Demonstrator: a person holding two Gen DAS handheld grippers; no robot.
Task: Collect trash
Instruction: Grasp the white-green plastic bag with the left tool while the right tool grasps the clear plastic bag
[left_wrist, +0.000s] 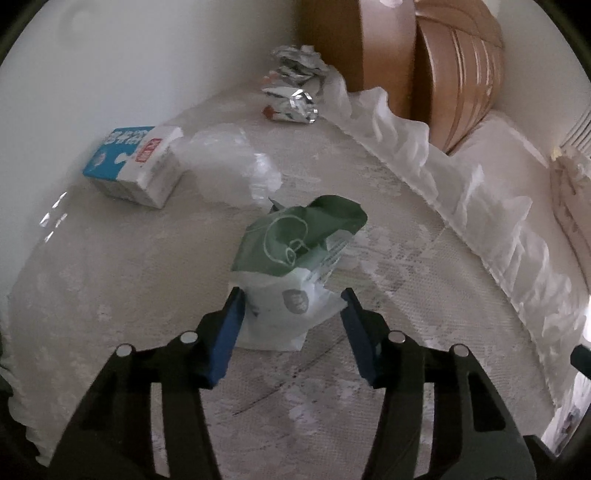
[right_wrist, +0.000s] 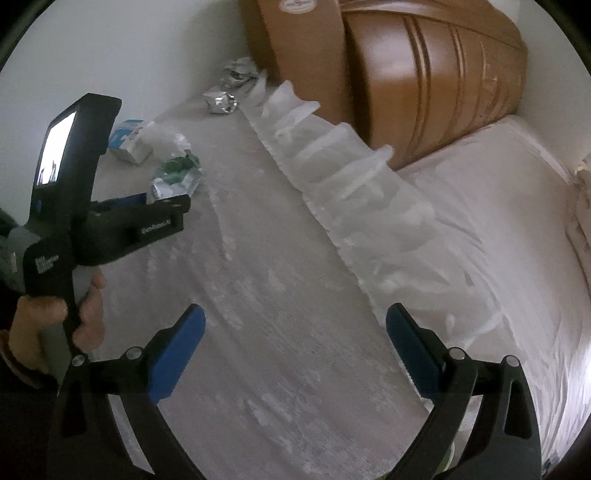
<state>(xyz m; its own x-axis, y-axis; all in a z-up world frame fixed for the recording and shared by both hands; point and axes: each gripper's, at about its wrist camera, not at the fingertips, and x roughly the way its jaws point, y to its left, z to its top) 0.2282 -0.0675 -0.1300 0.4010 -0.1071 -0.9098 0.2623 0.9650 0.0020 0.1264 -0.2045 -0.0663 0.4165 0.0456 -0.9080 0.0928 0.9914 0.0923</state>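
Item one: we are holding the left gripper (left_wrist: 291, 308) tilted steeply downward, its blue pads (left_wrist: 231, 325) pressing both sides of a crumpled green-and-white plastic snack wrapper (left_wrist: 295, 254). The wrapper's white lower half is sitting between the fingers; its green upper half is rising beyond the fingertips.

Item two: we are holding the right gripper (right_wrist: 295, 332) tilted downward as well, its blue-padded jaws standing wide apart with only bare floor between them. To the left of its fingers, the person's hand (right_wrist: 86, 314) is gripping the left gripper's handle, and the wrapper (right_wrist: 177, 177) is showing at that tool's tip.

Item three: beyond the left fingertips and to their left, a blue-and-white rectangular cardboard carton (left_wrist: 135, 166) is lying on its side. Just beside it, toward the fingers' centre line, a clear crumpled plastic bag (left_wrist: 232, 170) is lying. Farther beyond, near the wall, crumpled silver foil wrappers (left_wrist: 291, 96) are lying in a small heap.

Item four: the pale grey mottled floor (right_wrist: 295, 295) is carrying all of these. To the right of both sets of fingers, a white ruffled bed skirt (right_wrist: 332, 158) is running along a bed with a white sheet (right_wrist: 498, 221). Beyond it, a brown wooden headboard (right_wrist: 424, 66) and a tan cardboard box (right_wrist: 295, 48) are standing against the white wall (left_wrist: 147, 55).
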